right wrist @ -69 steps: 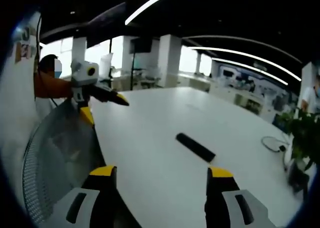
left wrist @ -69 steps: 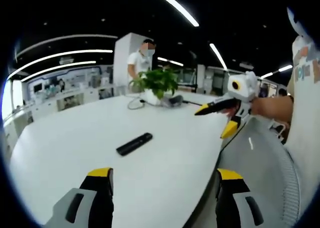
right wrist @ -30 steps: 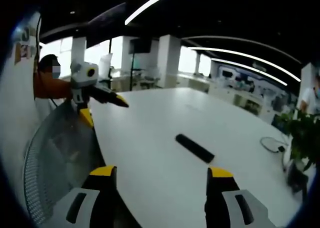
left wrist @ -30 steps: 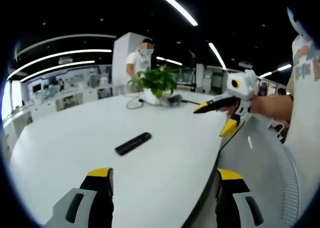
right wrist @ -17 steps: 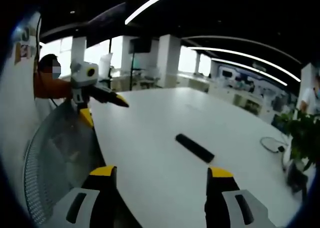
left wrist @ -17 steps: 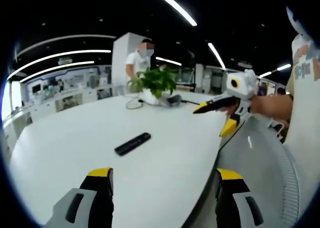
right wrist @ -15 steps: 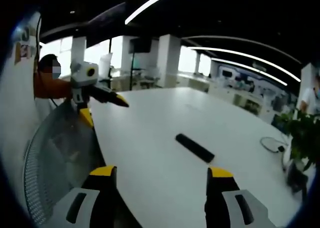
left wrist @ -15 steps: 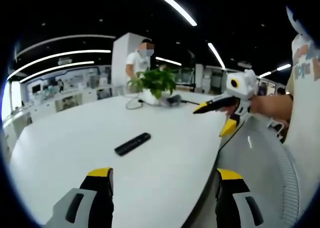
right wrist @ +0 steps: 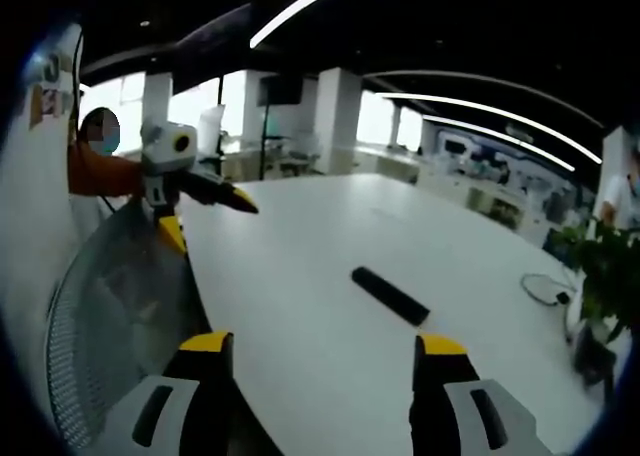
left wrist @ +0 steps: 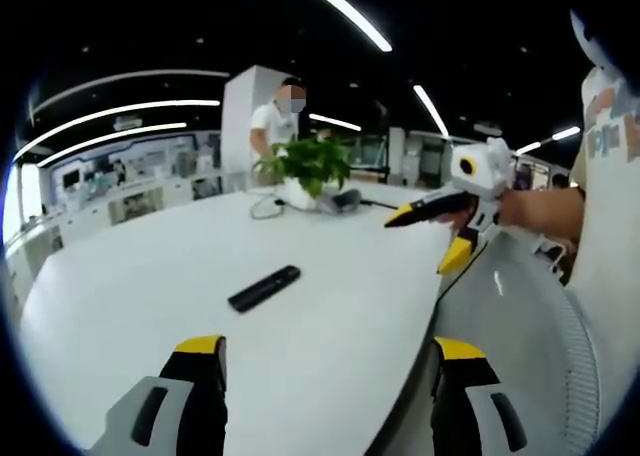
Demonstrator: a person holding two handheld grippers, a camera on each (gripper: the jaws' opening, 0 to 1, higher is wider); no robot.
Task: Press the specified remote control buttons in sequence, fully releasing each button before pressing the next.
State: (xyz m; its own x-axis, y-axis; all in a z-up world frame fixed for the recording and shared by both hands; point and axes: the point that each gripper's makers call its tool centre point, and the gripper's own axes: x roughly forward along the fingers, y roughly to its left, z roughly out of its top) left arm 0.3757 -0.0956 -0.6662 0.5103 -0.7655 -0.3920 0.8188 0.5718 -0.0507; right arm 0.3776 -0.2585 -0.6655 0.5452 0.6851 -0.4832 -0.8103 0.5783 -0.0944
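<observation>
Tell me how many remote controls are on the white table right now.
1. A single black remote control lies flat near the middle of the white table, apart from both grippers; the right gripper view shows the same one. The potted plant could hide something.

Remote (left wrist: 264, 288) on table (left wrist: 130, 276); plant (left wrist: 308, 166) behind.

The left gripper view looks from above the near edge of a wide white table (left wrist: 150, 276), facing across it toward a leafy green potted plant (left wrist: 308, 166) at the far side. The right gripper view looks from the same edge further along, facing across the table (right wrist: 300, 266) the opposite way. Both stand well back from a slim black bar-shaped remote control (left wrist: 264, 288) (right wrist: 390, 295), which they share mid-table. Each catches the other gripper: right gripper (left wrist: 440, 238), left gripper (right wrist: 205, 216).
</observation>
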